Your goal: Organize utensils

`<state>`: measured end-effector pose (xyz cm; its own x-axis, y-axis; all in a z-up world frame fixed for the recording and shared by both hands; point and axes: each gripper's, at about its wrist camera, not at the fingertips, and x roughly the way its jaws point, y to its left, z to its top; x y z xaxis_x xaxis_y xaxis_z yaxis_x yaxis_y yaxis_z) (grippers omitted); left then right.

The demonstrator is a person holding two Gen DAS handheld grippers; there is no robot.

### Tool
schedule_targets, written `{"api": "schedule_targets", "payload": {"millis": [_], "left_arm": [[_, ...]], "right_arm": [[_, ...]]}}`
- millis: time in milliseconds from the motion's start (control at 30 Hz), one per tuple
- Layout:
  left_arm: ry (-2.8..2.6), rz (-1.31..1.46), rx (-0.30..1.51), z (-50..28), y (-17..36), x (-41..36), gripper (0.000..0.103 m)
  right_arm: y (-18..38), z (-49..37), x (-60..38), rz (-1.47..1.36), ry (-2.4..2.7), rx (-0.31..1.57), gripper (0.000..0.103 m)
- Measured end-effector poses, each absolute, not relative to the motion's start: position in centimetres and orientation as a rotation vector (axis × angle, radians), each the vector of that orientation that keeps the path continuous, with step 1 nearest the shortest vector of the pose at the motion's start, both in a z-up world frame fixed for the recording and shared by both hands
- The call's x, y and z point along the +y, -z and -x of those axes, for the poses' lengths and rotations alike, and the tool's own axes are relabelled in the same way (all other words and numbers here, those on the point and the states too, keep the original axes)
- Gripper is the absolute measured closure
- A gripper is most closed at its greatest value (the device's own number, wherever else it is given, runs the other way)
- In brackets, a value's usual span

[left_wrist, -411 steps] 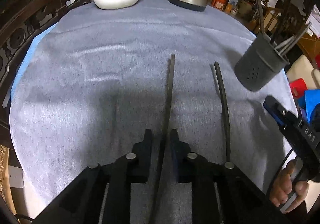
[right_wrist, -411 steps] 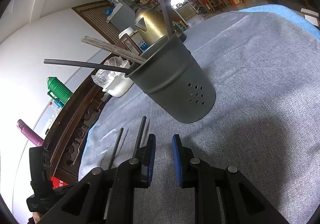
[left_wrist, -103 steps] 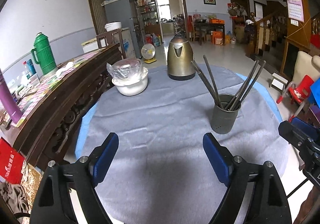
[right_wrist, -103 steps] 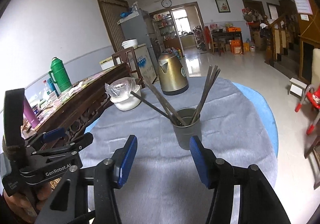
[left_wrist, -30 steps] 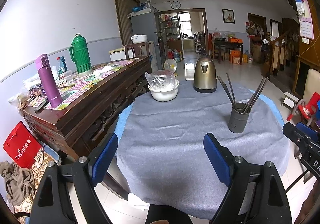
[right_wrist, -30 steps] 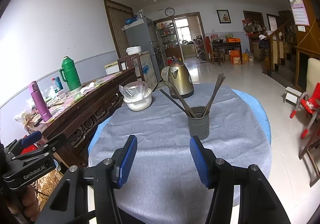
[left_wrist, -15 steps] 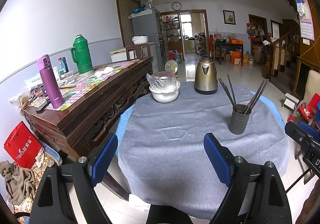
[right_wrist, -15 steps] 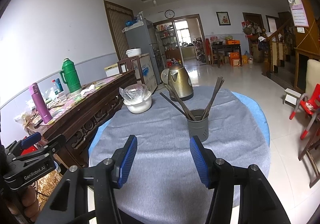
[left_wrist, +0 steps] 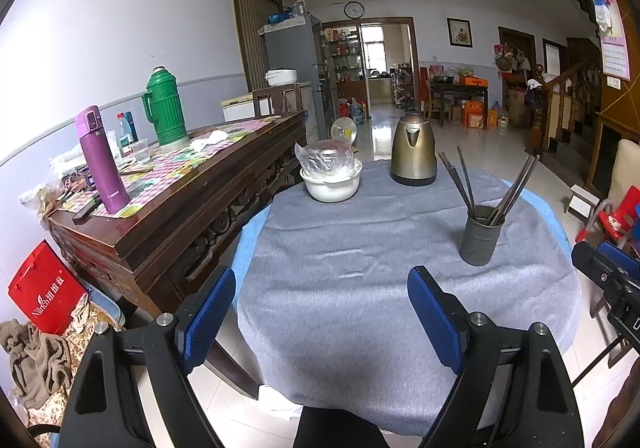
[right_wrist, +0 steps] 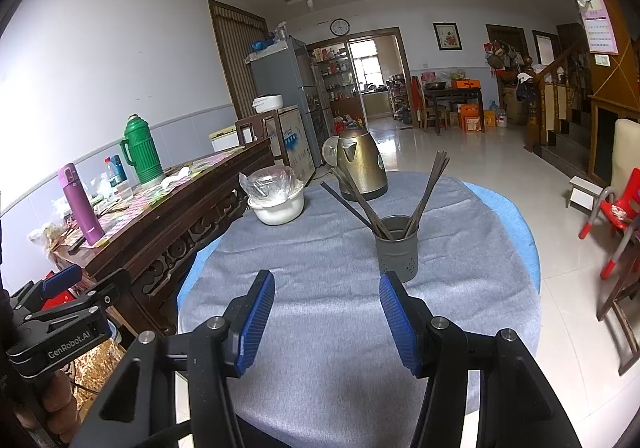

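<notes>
Inspecting the table (left_wrist: 360, 288), we find all chopsticks (right_wrist: 430, 183) standing in the grey holder (right_wrist: 397, 248), with left tongs (left_wrist: 320, 312) and right tongs (right_wrist: 326, 312) both released, grasping nothing.

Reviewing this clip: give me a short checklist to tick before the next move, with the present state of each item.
1. Left gripper empty, jaws apart: ok.
2. Right gripper empty, jaws apart: ok.
3. Chopsticks all standing in the grey holder: ok, none seen lying on the grey cloth.
4. Holder upright on the cloth: ok.
5. Holder clear of the kettle and the white bowl: ok, gaps on both sides.
6. Both grippers drawn back from the table edge: ok; nothing touches the holder.
</notes>
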<state>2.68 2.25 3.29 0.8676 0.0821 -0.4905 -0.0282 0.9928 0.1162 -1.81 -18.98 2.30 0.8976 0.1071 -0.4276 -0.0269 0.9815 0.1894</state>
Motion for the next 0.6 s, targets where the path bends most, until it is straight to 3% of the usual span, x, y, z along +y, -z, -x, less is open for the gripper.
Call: {"api": "schedule_targets", "payload": {"millis": [600], "left_arm": [[-0.071,-0.099,0.531,-3.17,-2.92,2.65,0.015]], "right_arm": [[-2.59,1.51,-18.81,-0.177,-0.067,0.435,0.044]]}}
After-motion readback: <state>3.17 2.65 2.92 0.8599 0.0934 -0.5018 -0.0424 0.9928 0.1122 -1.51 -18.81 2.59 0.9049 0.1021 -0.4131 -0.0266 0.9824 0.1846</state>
